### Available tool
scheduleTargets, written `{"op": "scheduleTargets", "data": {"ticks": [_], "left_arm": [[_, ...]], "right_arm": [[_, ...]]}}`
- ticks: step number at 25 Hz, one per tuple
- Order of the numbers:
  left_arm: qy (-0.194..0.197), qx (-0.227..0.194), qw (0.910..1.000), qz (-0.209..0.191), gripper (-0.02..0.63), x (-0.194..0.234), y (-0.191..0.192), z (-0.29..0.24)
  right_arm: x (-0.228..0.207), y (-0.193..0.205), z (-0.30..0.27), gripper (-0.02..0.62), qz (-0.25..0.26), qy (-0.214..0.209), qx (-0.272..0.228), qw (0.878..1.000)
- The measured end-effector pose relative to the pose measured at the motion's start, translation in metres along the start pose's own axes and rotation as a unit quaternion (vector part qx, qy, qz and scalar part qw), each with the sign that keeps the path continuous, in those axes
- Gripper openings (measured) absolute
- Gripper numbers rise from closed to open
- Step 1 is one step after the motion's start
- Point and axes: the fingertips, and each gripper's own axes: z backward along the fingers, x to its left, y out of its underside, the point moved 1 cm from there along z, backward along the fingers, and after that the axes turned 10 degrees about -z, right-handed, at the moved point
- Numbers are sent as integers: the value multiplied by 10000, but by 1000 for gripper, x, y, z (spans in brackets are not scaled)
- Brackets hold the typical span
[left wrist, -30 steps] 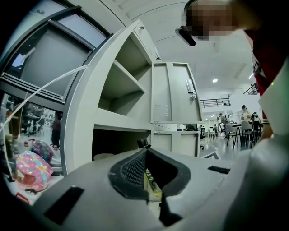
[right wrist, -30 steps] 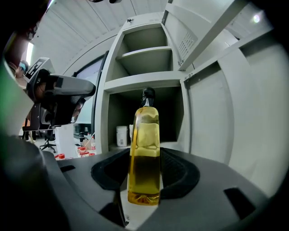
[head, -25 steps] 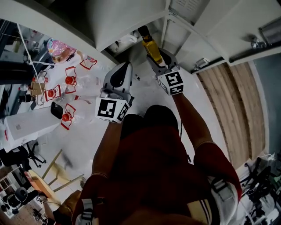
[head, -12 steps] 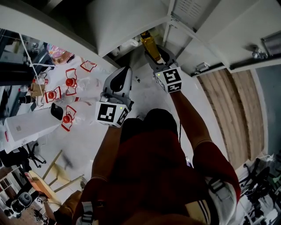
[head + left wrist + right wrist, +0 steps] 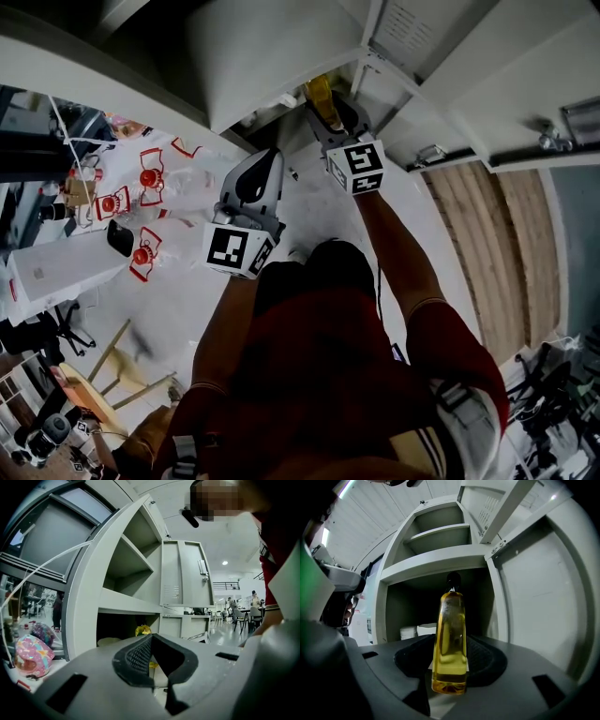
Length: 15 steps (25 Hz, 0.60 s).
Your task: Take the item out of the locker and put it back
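A tall bottle of yellow liquid with a dark cap (image 5: 450,644) stands upright between the pads of my right gripper (image 5: 450,670), which is shut on its lower part. In the head view the bottle (image 5: 321,92) and right gripper (image 5: 328,114) are at the mouth of the grey locker's (image 5: 436,564) dark lower compartment (image 5: 412,604). My left gripper (image 5: 266,157) hangs lower and to the left, outside the locker. It is shut with nothing between its pads (image 5: 136,658).
White containers (image 5: 417,631) sit at the back left of the dark compartment. The locker door (image 5: 497,508) stands open at the right. A table with several red-and-white items (image 5: 141,178) lies to the left, and a pink bag (image 5: 30,651) is beside the locker.
My right gripper has carried the bottle further up and forward, towards the locker opening. The left gripper has barely shifted.
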Motion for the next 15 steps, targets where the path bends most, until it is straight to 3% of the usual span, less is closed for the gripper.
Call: {"op": "scheduleTargets", "data": {"ticks": [15], "left_arm": [[24, 105, 9999, -44, 6, 4, 13, -12]], "right_arm": [[-10, -12, -27, 193, -131, -82, -442, 9989]]}}
